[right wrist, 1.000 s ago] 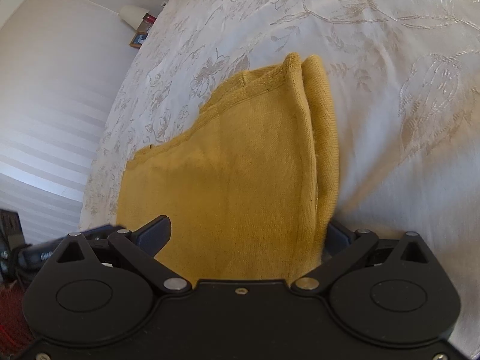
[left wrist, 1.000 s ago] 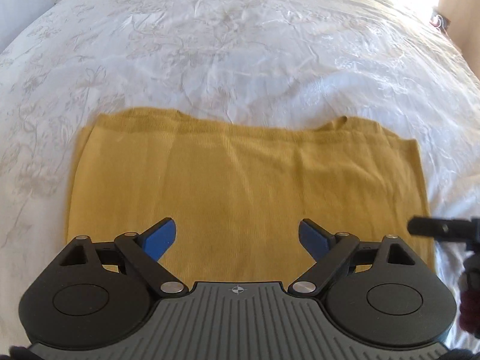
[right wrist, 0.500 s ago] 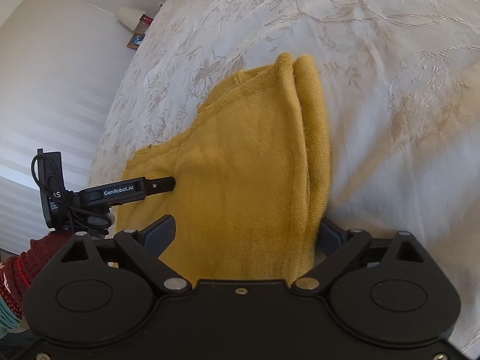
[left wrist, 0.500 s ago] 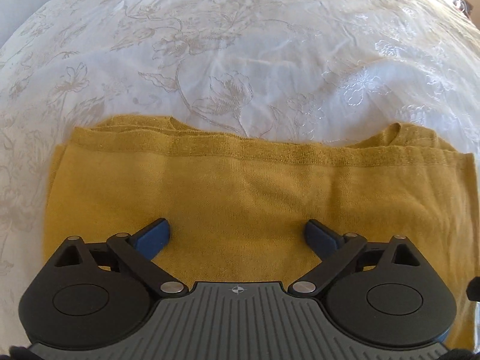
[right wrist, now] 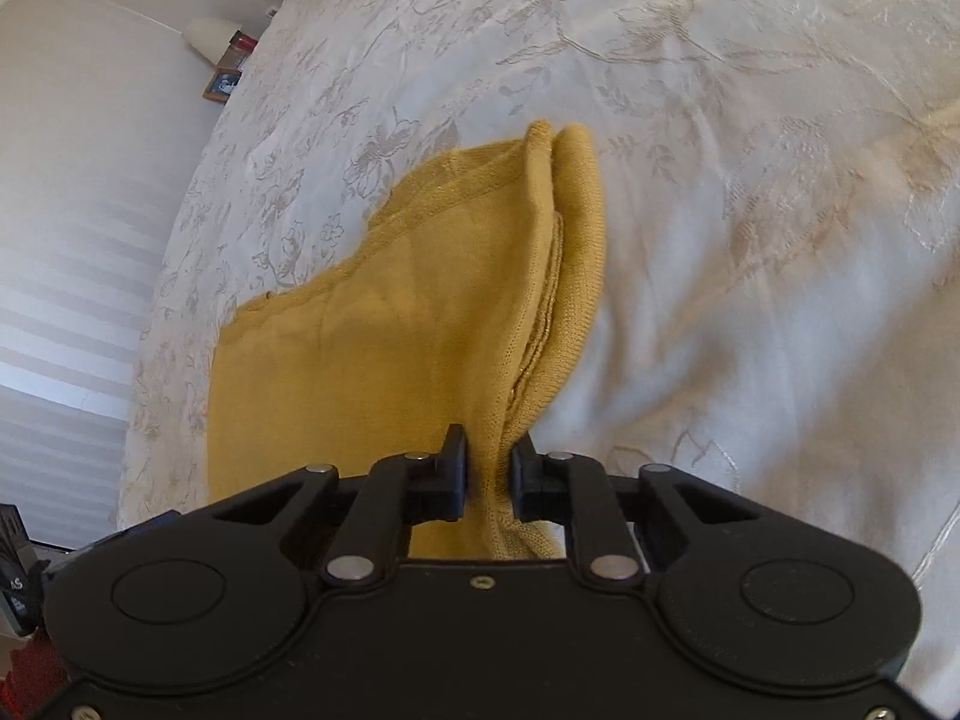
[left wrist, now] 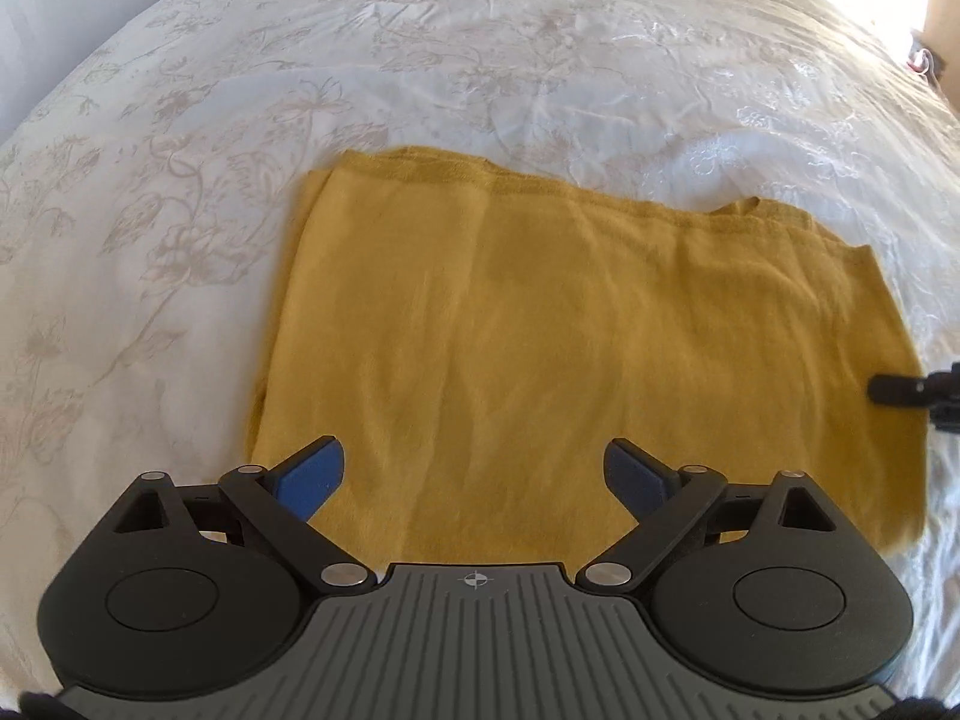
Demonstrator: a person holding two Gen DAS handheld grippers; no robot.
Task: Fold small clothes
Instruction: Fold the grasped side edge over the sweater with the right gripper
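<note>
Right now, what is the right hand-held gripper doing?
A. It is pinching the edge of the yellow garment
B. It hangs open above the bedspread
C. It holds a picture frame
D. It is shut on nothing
A: the right hand-held gripper has just closed, with the yellow garment's bunched edge between its pads.

Bright daylight, top-right glare, fisheye-bent edges.

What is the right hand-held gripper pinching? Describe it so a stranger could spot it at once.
Start at the white floral bedspread that fills the view. On it lies a mustard-yellow knitted garment, folded into a rough rectangle. The right hand-held gripper, whose jaws have just been closing, pinches its layered near edge, and it is the only coloured cloth on the bed.
</note>
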